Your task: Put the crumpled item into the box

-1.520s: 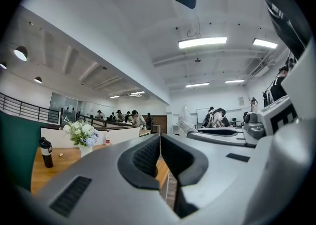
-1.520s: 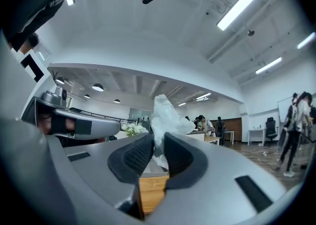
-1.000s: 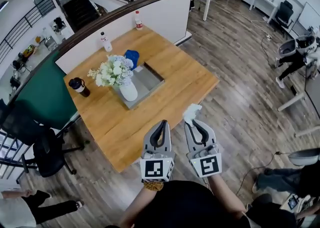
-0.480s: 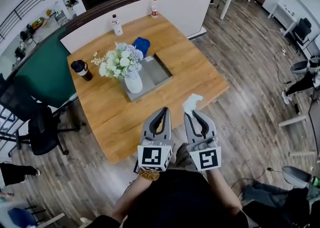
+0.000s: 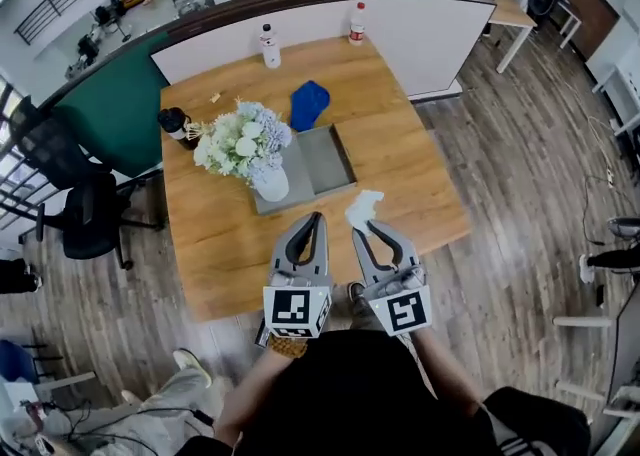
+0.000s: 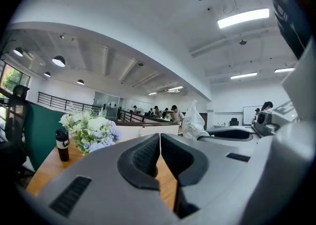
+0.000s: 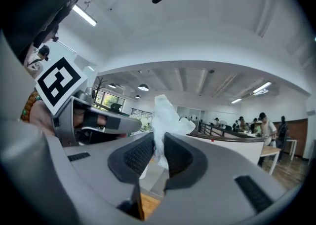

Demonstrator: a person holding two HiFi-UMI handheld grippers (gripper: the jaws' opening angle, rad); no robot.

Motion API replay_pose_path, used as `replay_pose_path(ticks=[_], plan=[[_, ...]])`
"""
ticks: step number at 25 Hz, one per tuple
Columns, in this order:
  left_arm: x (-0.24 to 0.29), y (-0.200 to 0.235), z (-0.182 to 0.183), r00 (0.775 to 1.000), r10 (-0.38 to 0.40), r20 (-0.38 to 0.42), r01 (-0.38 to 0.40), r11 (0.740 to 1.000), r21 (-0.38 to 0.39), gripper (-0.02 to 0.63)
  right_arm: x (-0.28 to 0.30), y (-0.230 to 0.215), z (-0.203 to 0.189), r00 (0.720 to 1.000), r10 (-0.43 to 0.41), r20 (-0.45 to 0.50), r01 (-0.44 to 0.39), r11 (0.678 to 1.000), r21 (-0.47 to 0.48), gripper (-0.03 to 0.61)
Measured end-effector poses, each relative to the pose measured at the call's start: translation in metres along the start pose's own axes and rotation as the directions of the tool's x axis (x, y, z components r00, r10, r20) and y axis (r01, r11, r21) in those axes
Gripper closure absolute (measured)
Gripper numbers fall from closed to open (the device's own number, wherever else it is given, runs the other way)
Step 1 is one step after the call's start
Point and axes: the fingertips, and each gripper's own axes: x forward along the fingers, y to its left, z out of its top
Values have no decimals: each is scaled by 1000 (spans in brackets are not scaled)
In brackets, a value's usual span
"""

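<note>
Judging by the layout, about halfway through. Pickup done: crumpled item (image 7: 165, 113), a white wad, pinched between the fingers (image 7: 136, 157) of the right gripper (image 5: 360, 231) and poking up past the tips. Held by the near edge of the bench (image 5: 420, 194), on the near side of the box (image 5: 325, 159) and not yet over it as far as the head view shows. Left gripper (image 5: 312, 221) alongside, fingers (image 6: 143, 157) pressed together on nothing, no part in the carry. Box a shallow grey tray near the bench middle, bare on its right side, with a vase of flowers (image 5: 245, 144) standing at its left end and a blue cloth (image 5: 308, 104) just beyond the far rim. Left to do, most likely: carry the wad forward over the bare part, clear of the flowers, let go, and check for a landing inside rather than on the wood.
</note>
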Motion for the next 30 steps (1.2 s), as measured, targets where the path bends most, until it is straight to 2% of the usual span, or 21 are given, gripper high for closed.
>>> replay_pose_path(ticks=[2, 5, 8, 13, 17, 24, 30], plan=[[16, -5, 0, 999, 53, 1, -53, 999, 5, 588, 8, -27, -10, 999, 46, -8, -46, 999, -10, 508], [36, -17, -11, 995, 102, -10, -102, 995, -5, 588, 19, -64, -27, 997, 71, -11, -72, 997, -15, 508], [47, -31, -26, 987, 153, -39, -154, 988, -17, 588, 27, -83, -42, 992, 126, -19, -126, 992, -11, 508], [59, -42, -40, 970, 240, -43, -240, 971, -16, 588, 32, -85, -55, 970, 244, 12, -244, 970, -10, 508], [64, -49, -42, 958, 285, -20, -285, 958, -13, 588, 29, -86, -71, 960, 280, 2, -280, 960, 29, 508], [53, -50, -42, 937, 350, -9, -350, 937, 9, 588, 27, -68, -78, 927, 374, 19, -374, 927, -12, 508], [55, -52, -54, 925, 379, -25, -378, 925, 29, 588, 22, -65, -88, 918, 395, 20, -396, 918, 35, 508]])
